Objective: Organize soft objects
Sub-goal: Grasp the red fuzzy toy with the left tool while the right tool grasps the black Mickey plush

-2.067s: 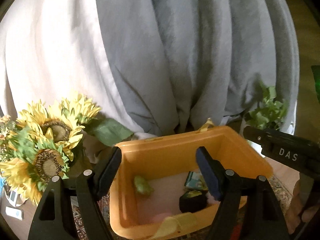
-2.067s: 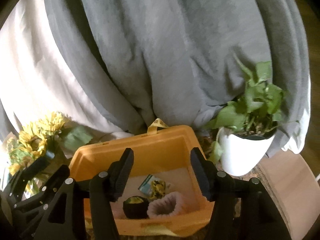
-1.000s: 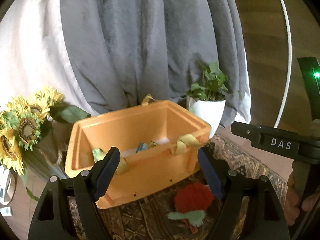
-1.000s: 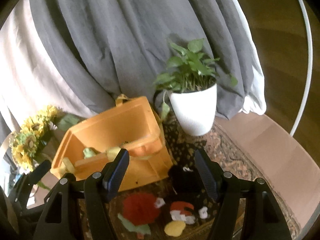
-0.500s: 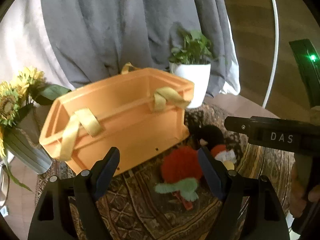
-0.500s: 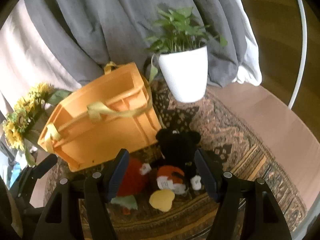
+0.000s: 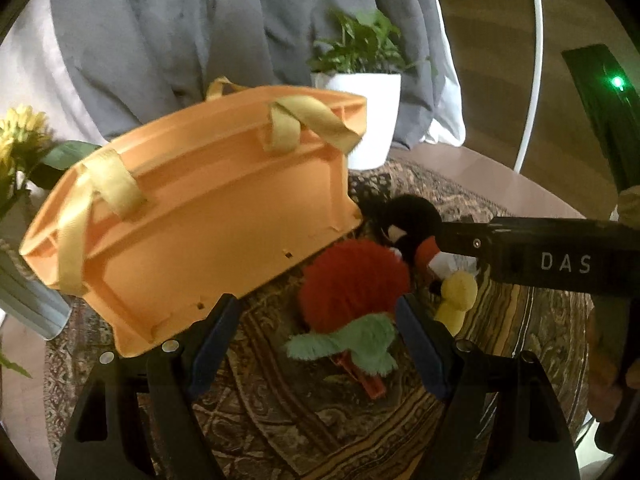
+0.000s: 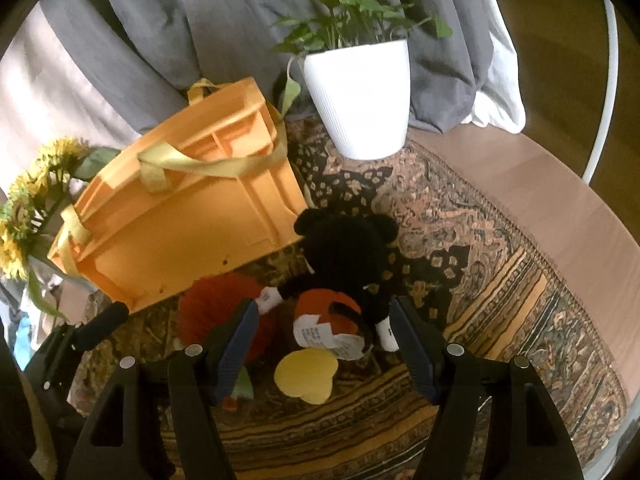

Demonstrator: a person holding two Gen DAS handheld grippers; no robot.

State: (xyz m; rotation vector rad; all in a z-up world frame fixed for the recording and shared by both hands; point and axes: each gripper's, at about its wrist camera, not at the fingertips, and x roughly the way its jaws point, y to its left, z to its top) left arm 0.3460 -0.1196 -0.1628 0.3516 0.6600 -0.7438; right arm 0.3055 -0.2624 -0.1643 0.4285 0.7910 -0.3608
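A red fluffy plush with a green leaf point(image 7: 352, 292) lies on the patterned rug in front of an orange crate with yellow straps point(image 7: 192, 220). A black mouse plush with red shorts and yellow shoes point(image 8: 344, 268) lies just to its right. My left gripper point(image 7: 316, 340) is open and empty, its jaws either side of the red plush point(image 8: 216, 312) from above. My right gripper point(image 8: 320, 344) is open and empty, its jaws straddling the mouse plush's point(image 7: 416, 224) lower body. The crate point(image 8: 184, 208) stands behind both toys; its inside is hidden.
A white pot with a green plant point(image 8: 360, 96) stands behind the mouse plush, to the crate's right. Sunflowers in a vase point(image 8: 28, 216) stand at the crate's left. Grey and white drapes hang behind. The rug point(image 8: 500, 280) extends to the right.
Both grippers have dropped from above the crate toward the rug in front of it. The crate's inside has gone out of view and the two plush toys now sit between the jaws.
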